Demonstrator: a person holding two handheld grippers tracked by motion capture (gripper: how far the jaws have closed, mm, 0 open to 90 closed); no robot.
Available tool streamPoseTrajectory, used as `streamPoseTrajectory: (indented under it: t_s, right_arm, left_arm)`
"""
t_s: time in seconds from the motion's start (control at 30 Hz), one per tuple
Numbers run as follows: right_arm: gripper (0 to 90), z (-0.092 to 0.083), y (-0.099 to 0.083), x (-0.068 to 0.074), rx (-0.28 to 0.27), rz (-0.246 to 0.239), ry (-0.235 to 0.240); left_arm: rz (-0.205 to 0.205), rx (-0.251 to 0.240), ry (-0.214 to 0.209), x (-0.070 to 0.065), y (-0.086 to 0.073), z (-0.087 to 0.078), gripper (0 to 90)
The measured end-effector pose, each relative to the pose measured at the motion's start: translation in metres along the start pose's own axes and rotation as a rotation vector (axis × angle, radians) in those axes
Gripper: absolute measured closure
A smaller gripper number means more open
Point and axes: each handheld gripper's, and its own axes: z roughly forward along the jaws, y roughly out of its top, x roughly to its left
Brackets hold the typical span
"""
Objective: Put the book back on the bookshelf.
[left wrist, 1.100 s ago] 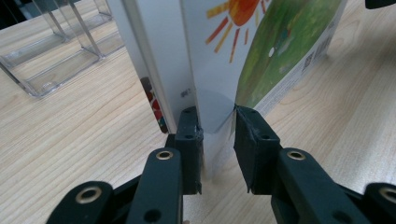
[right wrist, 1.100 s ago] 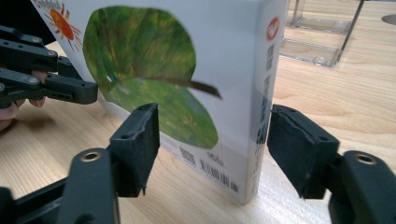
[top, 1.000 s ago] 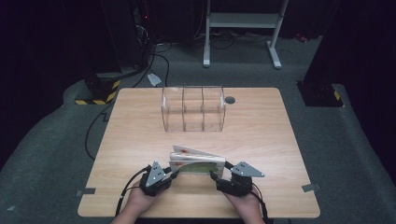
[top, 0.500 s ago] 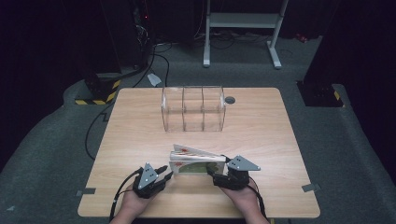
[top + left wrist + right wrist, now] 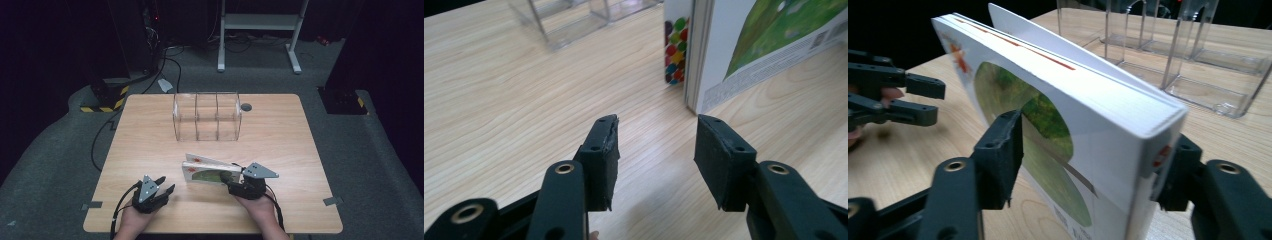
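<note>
Right gripper [image 5: 231, 176] clamps the white picture book with green cover [image 5: 210, 170], upright on the wooden worktop [image 5: 280, 135]. Left gripper [image 5: 164, 186] jaws just opened, empty, beside the book.

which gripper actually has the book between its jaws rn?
The right gripper: its jaws, which have just been closing, straddle the book at its spine end. The left gripper has just been opening, nothing between its jaws, apart from the book.

books [image 5: 210, 172] upright on the table [image 5: 280, 135], before the clear rack [image 5: 206, 116], perhaps between both tongs
</note>
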Motion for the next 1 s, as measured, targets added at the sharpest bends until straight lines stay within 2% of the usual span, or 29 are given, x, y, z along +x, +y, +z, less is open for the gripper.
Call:
streamPoseTrajectory:
  t_s: [0.1, 0.27, 0.33, 0.43, 0.5, 0.63, 0.8, 0.87, 1.0]
  right_arm:
    - [42.4, -0.001, 0.001, -0.001, -0.006, -0.008, 0.015]
    - [42.2, -0.002, 0.002, 0.001, -0.029, -0.037, -0.006]
    - [42.0, -0.003, 0.002, 0.002, -0.048, -0.051, -0.023]
    - [43.8, -0.003, 0.002, 0.003, -0.059, -0.063, -0.02]
    - [46.4, -0.003, 0.002, 0.003, -0.066, -0.063, -0.012]
    - [55.0, -0.004, 0.002, 0.005, -0.066, -0.084, -0.013]
    - [71.9, -0.006, 0.002, 0.006, -0.063, -0.08, 0.017]
    - [73.8, -0.006, 0.002, 0.006, -0.058, -0.057, 0.027]
    - [74.1, -0.008, 0.002, 0.008, -0.055, -0.072, 0.019]
  left_arm:
    - [-0.013, 0.002, 0.008, 0.003, -0.002, -0.001, 51.6]
    - [-0.023, 0.009, 0.024, 0.007, -0.003, -0.002, 50.6]
    - [-0.024, 0.016, 0.041, 0.009, -0.004, -0.002, 49.6]
    - [-0.044, 0.049, 0.082, 0.014, -0.005, -0.001, 48.8]
    - [-0.062, 0.077, 0.112, 0.018, -0.006, 0.0, 48.3]
    - [-0.102, 0.09, 0.144, 0.025, -0.007, 0.0, 45.4]
    - [-0.111, 0.099, 0.182, 0.031, -0.01, 0.0, 43.6]
    - [-0.117, 0.117, 0.213, 0.032, -0.011, 0.001, 42.7]
    - [-0.133, 0.146, 0.22, 0.037, -0.011, 0.005, 40.9]
